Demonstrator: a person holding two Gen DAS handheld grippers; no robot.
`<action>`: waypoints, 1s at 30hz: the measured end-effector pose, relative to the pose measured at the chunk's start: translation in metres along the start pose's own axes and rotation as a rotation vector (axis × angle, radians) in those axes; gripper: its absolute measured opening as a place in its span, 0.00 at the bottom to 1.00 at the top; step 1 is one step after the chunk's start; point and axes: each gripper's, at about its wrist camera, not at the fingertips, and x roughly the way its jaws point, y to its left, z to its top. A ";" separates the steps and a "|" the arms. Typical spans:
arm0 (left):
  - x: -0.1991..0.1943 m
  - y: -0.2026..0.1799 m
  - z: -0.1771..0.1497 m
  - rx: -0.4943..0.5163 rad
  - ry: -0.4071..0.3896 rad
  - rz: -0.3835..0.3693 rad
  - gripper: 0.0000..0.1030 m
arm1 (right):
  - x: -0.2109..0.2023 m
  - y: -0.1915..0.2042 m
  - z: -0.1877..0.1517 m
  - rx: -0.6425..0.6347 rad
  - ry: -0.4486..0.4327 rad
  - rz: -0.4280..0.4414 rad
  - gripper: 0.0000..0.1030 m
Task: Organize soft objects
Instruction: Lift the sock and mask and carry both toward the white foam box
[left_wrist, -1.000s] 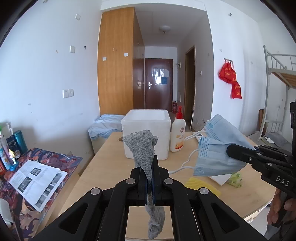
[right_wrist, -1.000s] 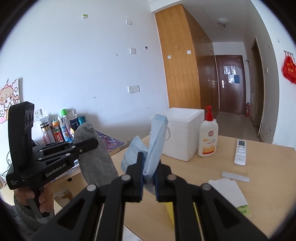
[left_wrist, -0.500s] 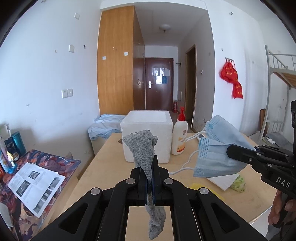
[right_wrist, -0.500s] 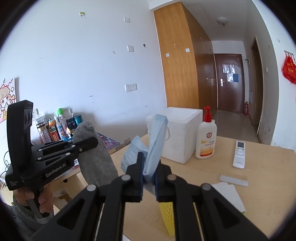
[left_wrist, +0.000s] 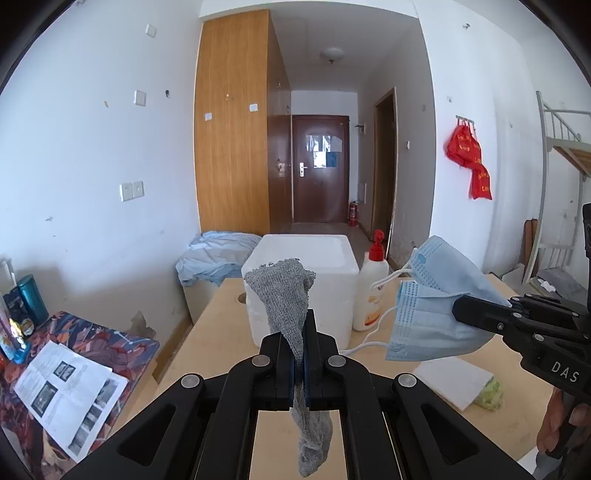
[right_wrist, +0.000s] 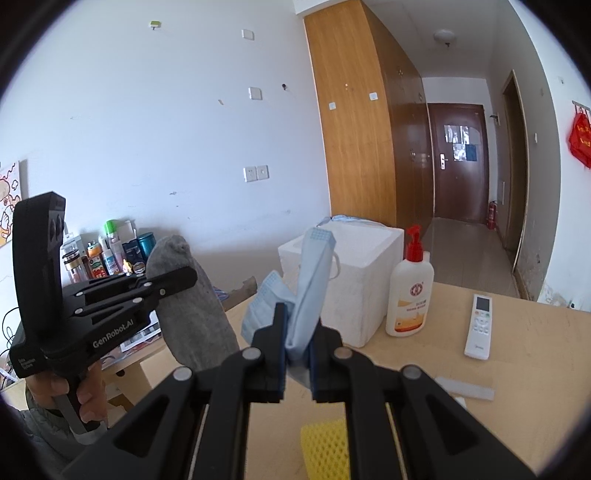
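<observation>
Both grippers have drawn back slightly from the foam box (left_wrist: 301, 254), which now sits a little farther off. Left gripper (left_wrist: 299, 354) pinches a grey sock (left_wrist: 286, 295), its long axis vertical, toe hanging down. To its right, the right gripper (right_wrist: 297, 343) clamps 2 blue face masks (left_wrist: 432, 295) above the wooden table (left_wrist: 229, 332), edges pointing up.
</observation>
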 end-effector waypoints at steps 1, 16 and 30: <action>0.004 0.001 0.003 -0.001 0.001 0.000 0.03 | 0.003 -0.001 0.002 0.000 0.002 -0.002 0.12; 0.038 0.007 0.047 0.009 -0.028 0.004 0.03 | 0.034 -0.012 0.035 -0.031 0.017 -0.019 0.12; 0.065 0.008 0.086 0.005 -0.068 -0.016 0.03 | 0.061 -0.023 0.075 -0.059 0.006 -0.011 0.12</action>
